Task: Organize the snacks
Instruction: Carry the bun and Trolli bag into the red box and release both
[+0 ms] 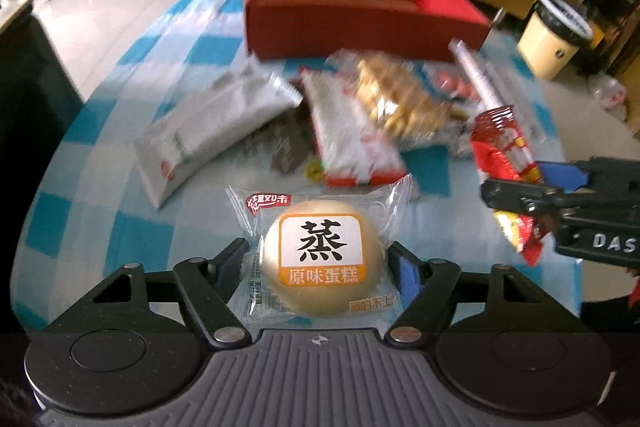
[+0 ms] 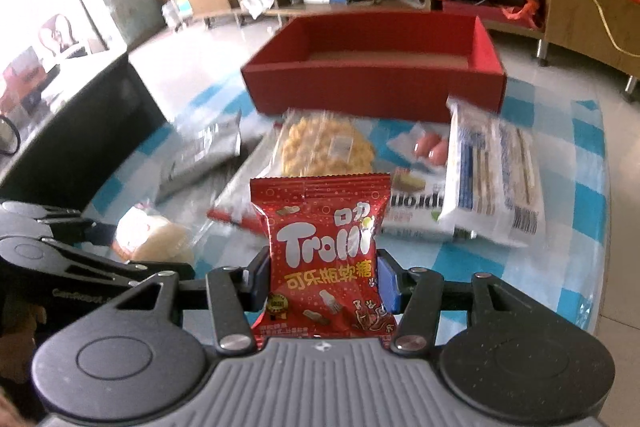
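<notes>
A steamed cake (image 1: pixel 320 259) in a clear wrapper with an orange label sits between the fingers of my left gripper (image 1: pixel 318 251), which is shut on it above the checked tablecloth (image 1: pixel 120 227). My right gripper (image 2: pixel 323 259) is shut on a red Trolli gummy packet (image 2: pixel 324 227), held upright. In the left wrist view that packet (image 1: pixel 500 155) and the right gripper (image 1: pixel 520 187) show at the right edge. In the right wrist view the cake (image 2: pixel 156 235) shows at the left. A red open box (image 2: pixel 360 87) stands empty at the table's far side, beyond both grippers.
Loose snacks lie between the grippers and the box: a grey-white packet (image 1: pixel 208 131), a red-and-white packet (image 1: pixel 352 139), golden crackers (image 2: pixel 324 147), a white-and-blue packet (image 2: pixel 492 179) and sausages (image 2: pixel 430 149). A yellow bin (image 1: pixel 552 39) stands on the floor; wooden shelves line the back.
</notes>
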A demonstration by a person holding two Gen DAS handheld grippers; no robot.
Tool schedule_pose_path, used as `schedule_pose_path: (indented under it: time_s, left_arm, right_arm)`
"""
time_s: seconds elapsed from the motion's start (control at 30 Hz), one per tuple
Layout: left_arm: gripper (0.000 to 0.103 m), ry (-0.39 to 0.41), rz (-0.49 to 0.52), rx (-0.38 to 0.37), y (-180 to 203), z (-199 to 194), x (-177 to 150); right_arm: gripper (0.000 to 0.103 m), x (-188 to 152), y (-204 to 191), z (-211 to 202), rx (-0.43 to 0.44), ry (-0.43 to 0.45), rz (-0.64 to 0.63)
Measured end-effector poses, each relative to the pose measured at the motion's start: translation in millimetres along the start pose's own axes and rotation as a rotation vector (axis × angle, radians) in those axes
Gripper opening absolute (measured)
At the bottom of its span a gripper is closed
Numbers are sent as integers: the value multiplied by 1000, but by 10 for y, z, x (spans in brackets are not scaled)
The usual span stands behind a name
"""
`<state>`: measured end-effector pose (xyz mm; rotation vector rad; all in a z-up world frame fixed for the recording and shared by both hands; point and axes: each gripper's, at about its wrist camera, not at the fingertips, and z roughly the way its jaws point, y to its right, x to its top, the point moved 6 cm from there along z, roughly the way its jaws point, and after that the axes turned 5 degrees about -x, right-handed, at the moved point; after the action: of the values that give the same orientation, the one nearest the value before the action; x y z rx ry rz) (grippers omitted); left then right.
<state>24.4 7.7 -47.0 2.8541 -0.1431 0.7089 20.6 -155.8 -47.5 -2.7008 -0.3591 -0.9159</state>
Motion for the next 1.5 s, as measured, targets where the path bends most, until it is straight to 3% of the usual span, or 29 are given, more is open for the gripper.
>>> schedule_pose_path:
  time_s: [0.3,0.9,1.2,1.3,1.5]
  left_arm:
    - [79,124,35,-39,80,95,791]
    - [80,222,16,70,-131,668,2048]
    - [80,165,-10,101,-307,1178,2157]
    - [80,178,39,132,-267,1189,2159]
    - [81,150,37,92,-282,1176,2066]
  right_arm:
    - [52,570,190,159,-29,72,80]
    - [52,1728,679,906,-106,160,120]
    - [52,1850,810,1479,-141,81,112]
    - [52,1773,846,1608,-156,36,116]
    - [52,1601,809,1678,-187,-33,97]
